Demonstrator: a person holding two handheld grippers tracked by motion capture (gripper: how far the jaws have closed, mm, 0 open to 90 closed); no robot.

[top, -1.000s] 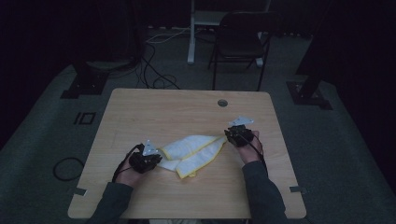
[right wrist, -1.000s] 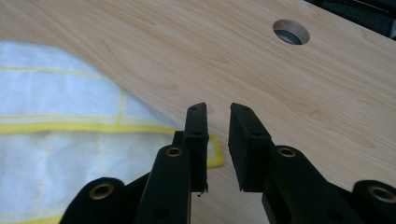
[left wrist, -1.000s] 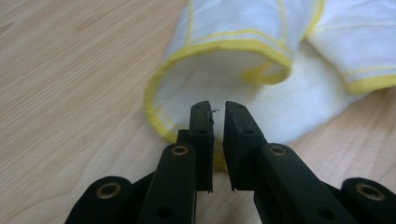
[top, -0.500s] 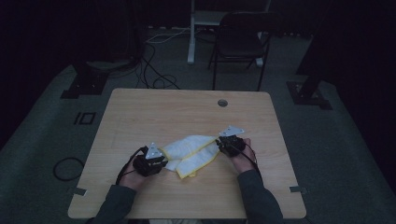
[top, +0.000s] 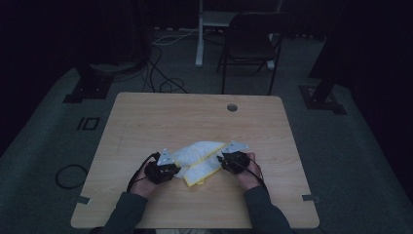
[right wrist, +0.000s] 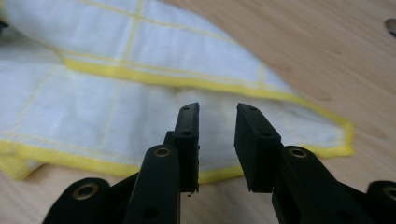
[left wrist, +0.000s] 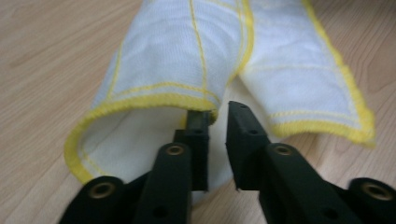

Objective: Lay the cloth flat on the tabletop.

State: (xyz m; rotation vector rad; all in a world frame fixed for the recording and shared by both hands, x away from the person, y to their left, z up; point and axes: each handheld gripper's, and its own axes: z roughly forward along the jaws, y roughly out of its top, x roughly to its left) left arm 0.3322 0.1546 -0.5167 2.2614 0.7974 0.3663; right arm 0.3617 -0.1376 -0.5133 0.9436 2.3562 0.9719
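Observation:
A white cloth with yellow hems and yellow grid lines lies loosely folded on the wooden table, near its front edge. My left gripper is at the cloth's left end and my right gripper at its right end. In the left gripper view the cloth curls into a fold, and my left gripper stands slightly open with the hem draped over the tip of one jaw. In the right gripper view my right gripper is open just above the cloth, low over its near hem.
A round cable hole sits in the table's far half. Beyond the table stand a dark chair and a white post, with cables on the floor. Bare wood surrounds the cloth.
My right gripper has moved left and toward the front edge, onto the cloth's right end. The left gripper has edged right into the cloth's left fold.

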